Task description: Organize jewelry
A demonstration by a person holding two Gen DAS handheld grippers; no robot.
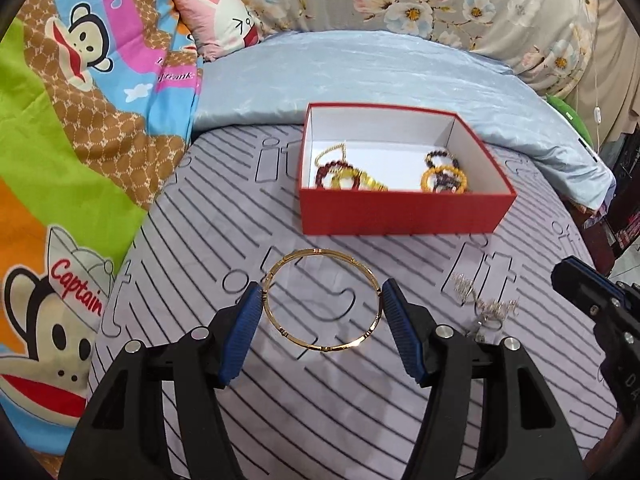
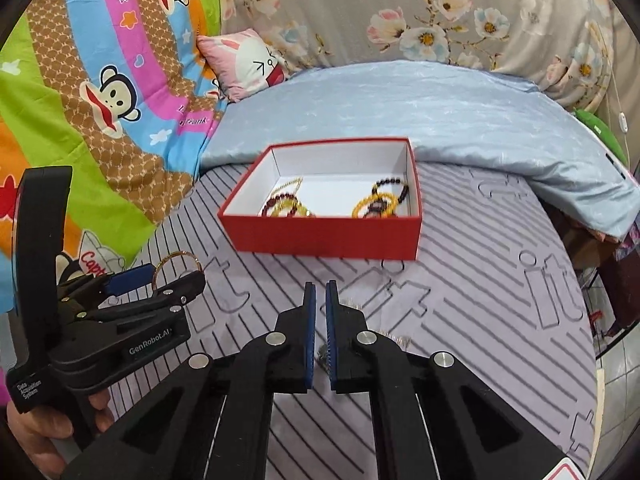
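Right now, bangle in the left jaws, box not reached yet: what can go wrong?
1. The gold bangle is held only at two opposite rim points by the left gripper; it could pivot or slip out before reaching the red box.
2. The right gripper is shut, with the silver chain lying loose beneath; whether it caught it is unclear.

1. The open red cardboard box (image 1: 404, 212) sits on the grey striped bedsheet (image 1: 200, 240), before the pale blue quilt (image 1: 360, 72).
2. Beaded bracelets (image 1: 444, 178) lie in it.
3. The thin gold bangle (image 1: 322, 300) is nearer, the silver chain (image 1: 486, 304) to its right.
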